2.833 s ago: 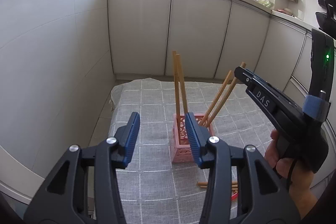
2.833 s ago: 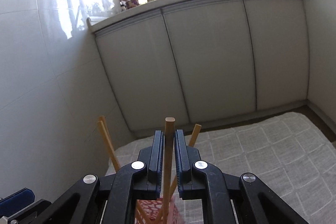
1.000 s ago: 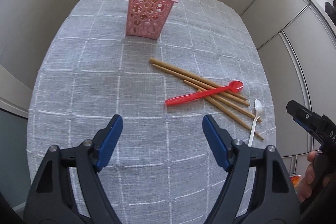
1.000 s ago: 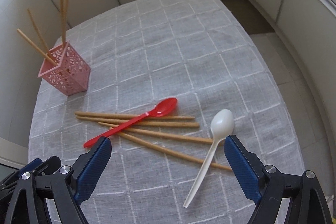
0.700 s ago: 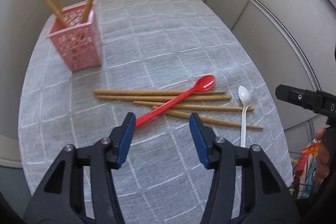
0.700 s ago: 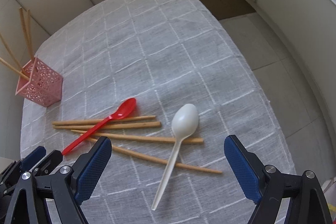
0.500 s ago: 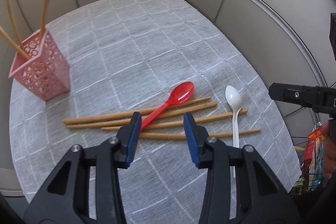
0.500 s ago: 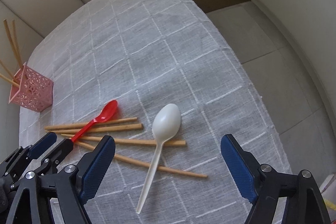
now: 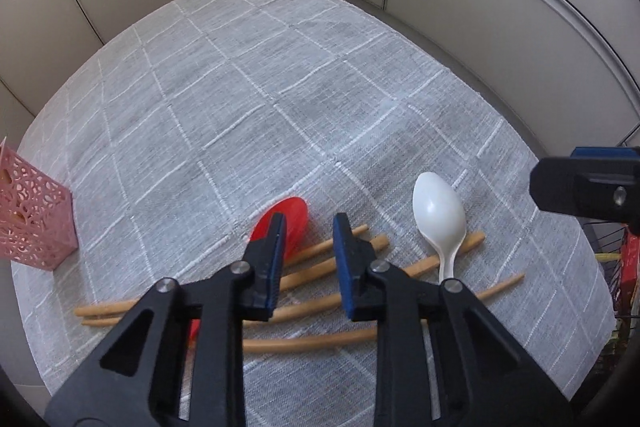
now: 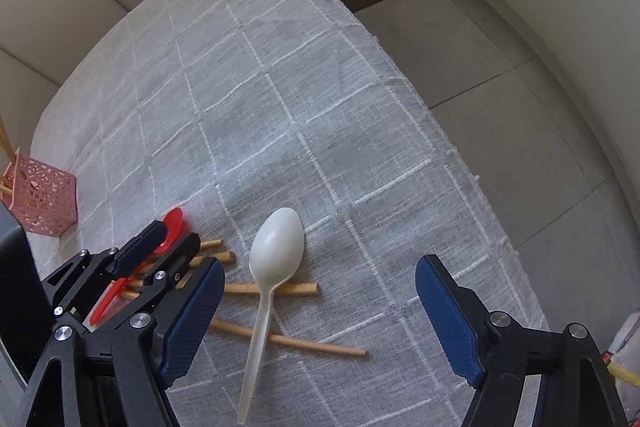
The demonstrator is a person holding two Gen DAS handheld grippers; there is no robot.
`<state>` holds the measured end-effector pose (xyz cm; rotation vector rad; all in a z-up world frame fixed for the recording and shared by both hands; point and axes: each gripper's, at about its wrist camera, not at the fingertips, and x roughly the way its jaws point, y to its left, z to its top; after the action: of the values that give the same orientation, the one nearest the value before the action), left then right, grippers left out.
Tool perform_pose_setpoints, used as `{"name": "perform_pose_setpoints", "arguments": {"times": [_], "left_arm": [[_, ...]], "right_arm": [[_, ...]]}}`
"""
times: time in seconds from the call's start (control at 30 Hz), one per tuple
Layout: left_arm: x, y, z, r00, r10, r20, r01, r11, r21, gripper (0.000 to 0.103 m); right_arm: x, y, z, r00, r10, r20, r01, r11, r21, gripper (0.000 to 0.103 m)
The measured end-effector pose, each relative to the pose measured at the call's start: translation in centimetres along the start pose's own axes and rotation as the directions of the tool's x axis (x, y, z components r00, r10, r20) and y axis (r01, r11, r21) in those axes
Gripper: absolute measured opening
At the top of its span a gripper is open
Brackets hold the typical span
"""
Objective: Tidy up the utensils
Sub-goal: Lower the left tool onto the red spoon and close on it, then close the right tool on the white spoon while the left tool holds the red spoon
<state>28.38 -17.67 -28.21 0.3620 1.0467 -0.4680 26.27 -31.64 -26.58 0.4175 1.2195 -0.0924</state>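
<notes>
the left gripper point(image 9: 308, 227) hangs low over a loose pile of wooden chopsticks point(image 9: 320, 307) on the grey checked tablecloth point(image 9: 280, 87), its blue pads narrowly parted with nothing pinched between them; through the gap, bare chopstick shafts and cloth show. the red spoon point(image 9: 294, 213) lies across the pile with its bowl at about 11 o'clock of the left pad, the handle running back under the gripper body. the white spoon point(image 9: 438, 211) sits at 3 o'clock of the left gripper, bowl up and away, its handle crossing two chopsticks. in the right wrist view the right gripper point(image 10: 316, 291) is spread wide, holding nothing, and the white spoon point(image 10: 276, 247) lies between its pads, nearer the left pad, the bowl toward 12 o'clock and the handle tip toward 6 o'clock. the left gripper point(image 10: 172, 235) shows there at 9 o'clock, over the red spoon point(image 10: 172, 223). the pink lattice holder point(image 9: 32, 223) stands upright at the tablecloth's 9 o'clock edge, well apart from the pile, with chopsticks point(image 10: 5, 139) rising out of it.
</notes>
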Motion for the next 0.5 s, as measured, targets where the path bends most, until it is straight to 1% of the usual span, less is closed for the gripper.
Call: {"name": "perform_pose_setpoints", "arguments": {"times": [0.03,0.07,0.17,0.23,0.3,0.4,0.5], "left_arm": [[0.3,0.0,0.2,1.000,0.013,-0.009,-0.013,1.000,-0.010,0.014],[0.6,0.1,0.2,0.999,0.027,-0.017,-0.028,0.999,-0.024,0.011],[0.9,0.5,0.3,0.998,0.051,-0.021,-0.052,0.997,-0.057,0.009],[0.6,0.9,0.4,0.998,0.062,-0.004,-0.062,0.995,-0.075,0.004],[-0.1,1.6,0.6,0.999,0.053,0.010,-0.052,0.993,-0.107,0.002],[-1.4,3.1,0.8,0.999,0.021,0.033,-0.015,0.984,-0.179,0.002],[-3.4,4.6,0.2,0.998,-0.011,0.066,0.027,0.969,-0.245,0.002]], "right_arm": [[0.0,0.0,0.0,1.000,0.002,0.000,-0.002,1.000,0.005,0.083],[0.0,0.0,0.0,1.000,0.003,-0.001,-0.003,1.000,0.006,0.083],[0.3,0.0,0.0,1.000,-0.001,-0.009,0.001,1.000,-0.002,0.083],[0.6,0.0,0.1,1.000,0.001,-0.016,-0.001,1.000,0.000,0.082],[0.9,-0.3,0.1,1.000,0.011,-0.023,-0.011,1.000,0.010,0.080],[1.7,-0.6,0.2,0.998,0.039,-0.041,-0.037,0.999,0.037,0.076],[2.4,-0.8,0.4,0.996,0.070,-0.054,-0.067,0.996,0.061,0.066]]}}
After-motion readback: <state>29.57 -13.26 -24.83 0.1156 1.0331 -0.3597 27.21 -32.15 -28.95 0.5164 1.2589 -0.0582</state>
